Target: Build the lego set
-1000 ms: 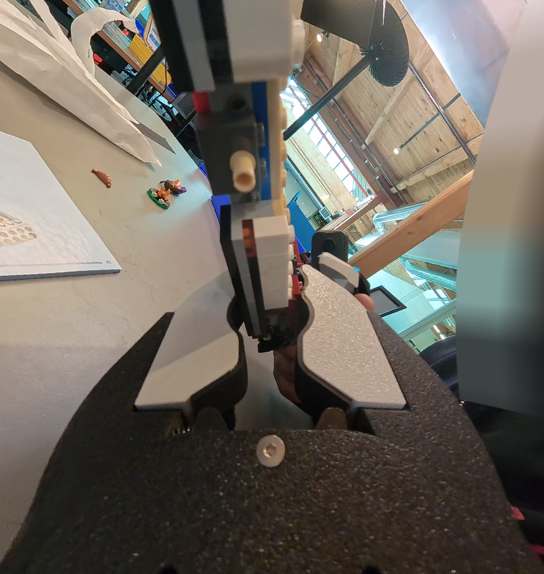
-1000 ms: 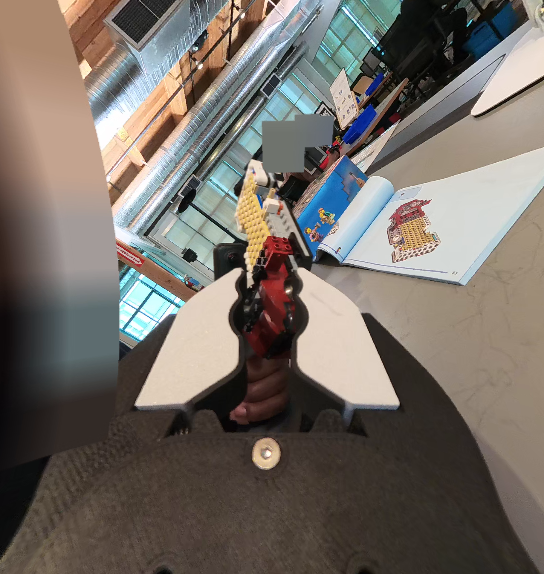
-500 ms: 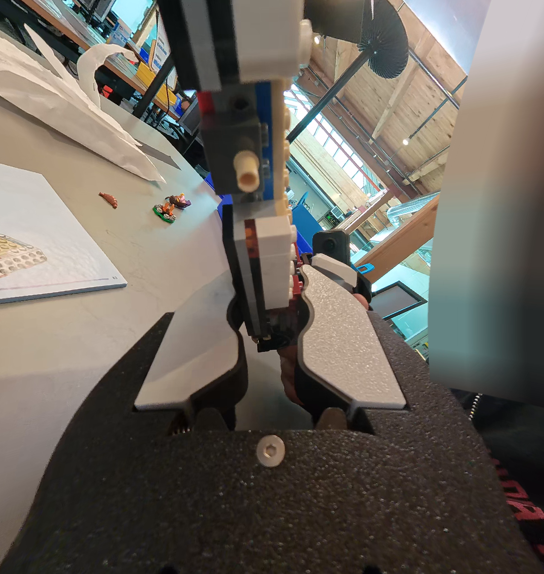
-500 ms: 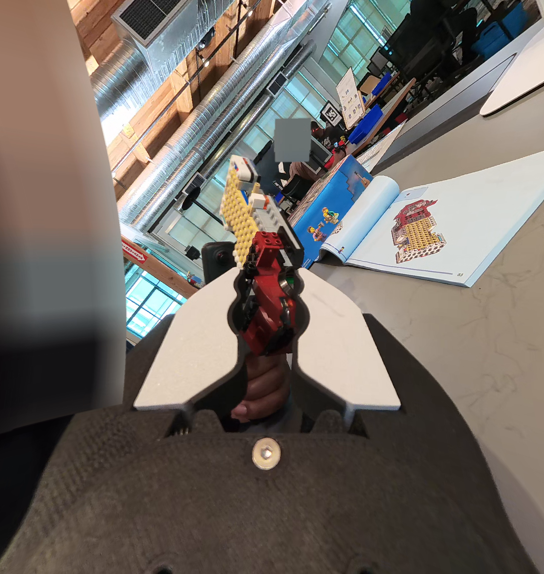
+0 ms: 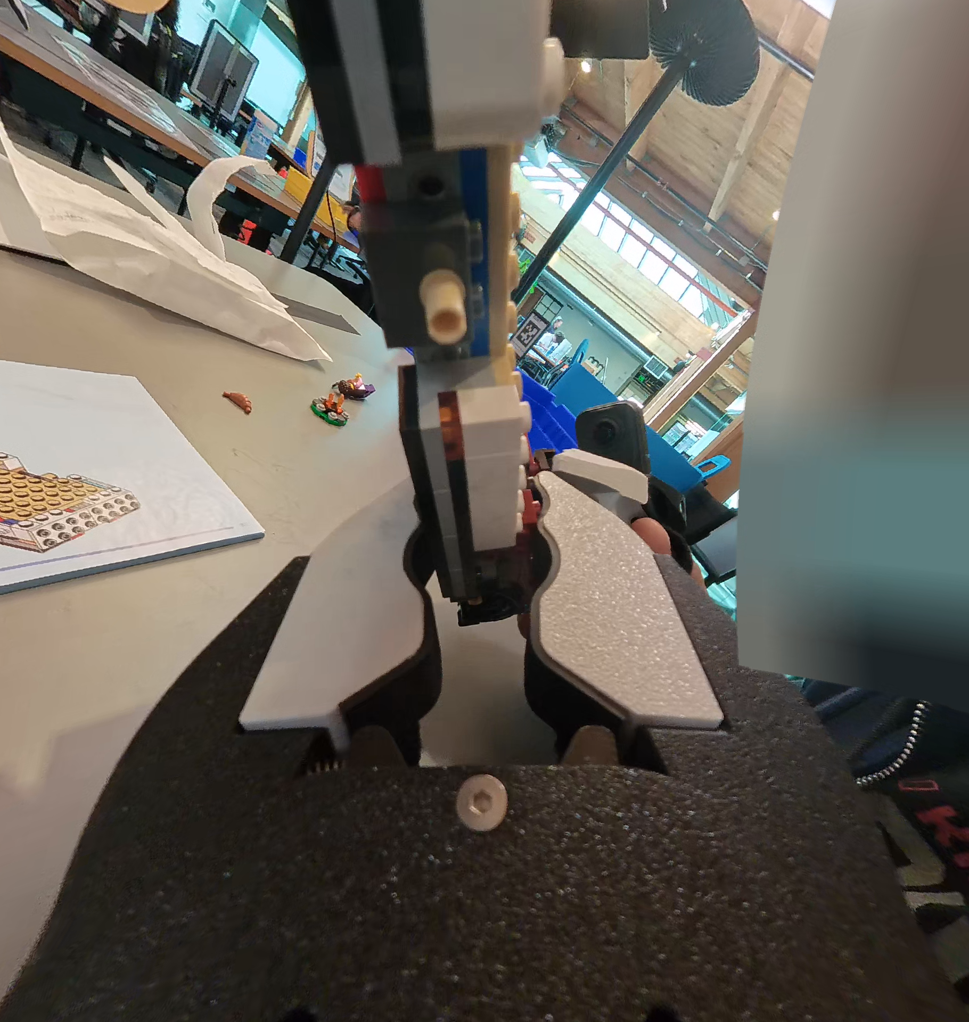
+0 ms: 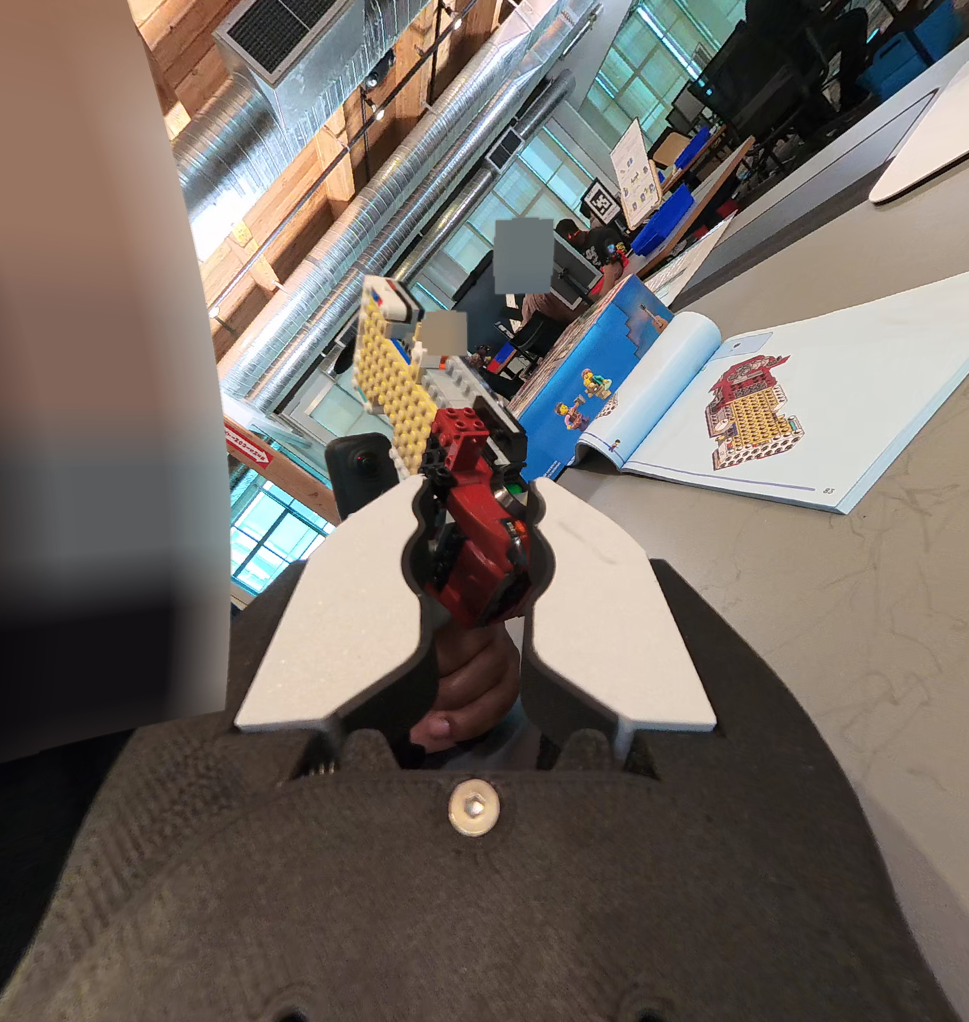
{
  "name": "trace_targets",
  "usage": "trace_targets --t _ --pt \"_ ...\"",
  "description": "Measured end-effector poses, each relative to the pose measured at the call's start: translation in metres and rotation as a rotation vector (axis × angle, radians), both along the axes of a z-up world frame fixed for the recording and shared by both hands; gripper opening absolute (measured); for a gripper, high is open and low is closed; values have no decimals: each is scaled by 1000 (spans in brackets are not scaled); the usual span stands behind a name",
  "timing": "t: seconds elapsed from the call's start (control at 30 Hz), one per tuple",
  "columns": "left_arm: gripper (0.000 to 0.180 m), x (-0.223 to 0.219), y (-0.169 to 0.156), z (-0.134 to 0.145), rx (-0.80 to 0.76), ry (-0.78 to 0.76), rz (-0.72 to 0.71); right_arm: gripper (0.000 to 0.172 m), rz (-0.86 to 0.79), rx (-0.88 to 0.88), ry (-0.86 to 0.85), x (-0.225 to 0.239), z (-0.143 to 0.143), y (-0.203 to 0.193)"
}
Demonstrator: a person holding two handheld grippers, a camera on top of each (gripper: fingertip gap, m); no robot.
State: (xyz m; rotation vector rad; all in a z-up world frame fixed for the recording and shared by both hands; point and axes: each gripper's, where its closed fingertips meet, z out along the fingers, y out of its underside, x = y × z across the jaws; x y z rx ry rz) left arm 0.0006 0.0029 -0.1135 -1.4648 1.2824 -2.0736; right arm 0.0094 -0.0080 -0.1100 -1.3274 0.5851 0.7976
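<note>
Both grippers hold one brick model in the air above the grey table point(image 5: 111, 663). My left gripper point(image 5: 474, 514) is shut on its lower end, a stack of white, grey and black bricks point(image 5: 471, 459); the model rises past a dark grey block with a tan pin point(image 5: 443, 315). One finger of my right gripper point(image 5: 598, 470) shows just behind it. In the right wrist view my right gripper point(image 6: 477, 486) is shut on the model's dark red part point(image 6: 471, 536), and a tan studded plate point(image 6: 394, 381) stands beyond. A hand point(image 6: 465, 697) shows below the fingers.
An open instruction booklet point(image 6: 803, 398) lies on the table and also shows in the left wrist view point(image 5: 84, 470). A blue box point(image 6: 593, 376) stands behind it. Small loose pieces point(image 5: 330, 409), a brown piece point(image 5: 239, 399) and white paper bags point(image 5: 139, 249) lie farther off. Less than 4 cm separates the two grippers' tips.
The model has tilted to the left in the right wrist view and its red part has turned between the right fingers, which stand slightly wider. The left grasp is unchanged.
</note>
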Motion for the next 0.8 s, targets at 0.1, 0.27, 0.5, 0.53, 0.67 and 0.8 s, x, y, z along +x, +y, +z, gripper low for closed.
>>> trace_targets --t 0.1,0.27,0.5,0.53,0.67,0.8 --pt "32 0 -1 0 35 -8 10 32 2 -3 -2 0 -1 0" --pt "32 0 0 1 59 -13 22 32 7 2 2 0 -1 0" --pt "33 0 -1 0 21 -6 -3 32 31 21 17 -1 -2 1" --pt "33 0 -1 0 22 -5 -1 32 31 19 17 0 -3 1" --pt "32 1 0 -1 24 -1 1 32 21 13 13 1 -4 1" --pt "32 6 2 -10 -31 56 -7 31 -57 -49 -49 7 -10 2"
